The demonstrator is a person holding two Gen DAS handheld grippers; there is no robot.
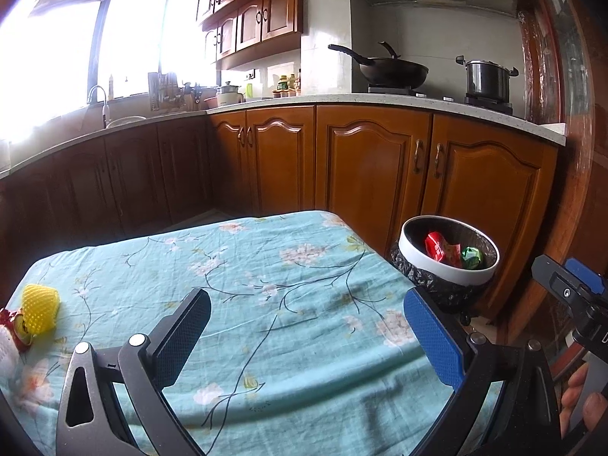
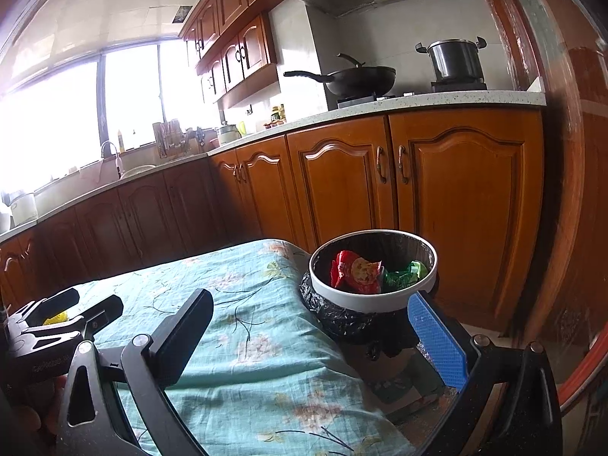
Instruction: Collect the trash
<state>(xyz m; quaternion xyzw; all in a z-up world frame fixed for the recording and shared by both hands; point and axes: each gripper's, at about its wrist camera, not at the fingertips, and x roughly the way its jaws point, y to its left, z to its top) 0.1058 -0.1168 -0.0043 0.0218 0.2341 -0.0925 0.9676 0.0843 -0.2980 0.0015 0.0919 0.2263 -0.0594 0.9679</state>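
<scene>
At desk's far-left edge: yellow foam net (image 1: 40,307) and a red wrapper (image 1: 15,326) left to collect. Bin (image 1: 448,266) off right corner holds wrappers. I hold left gripper (image 1: 307,342) and right gripper (image 2: 315,338) spread, empty, probably ready for next pick.

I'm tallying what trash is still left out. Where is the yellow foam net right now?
In the left wrist view the yellow foam net lies at the far left edge of the floral tablecloth, touching a red wrapper, across the table from the trash bin.
</scene>
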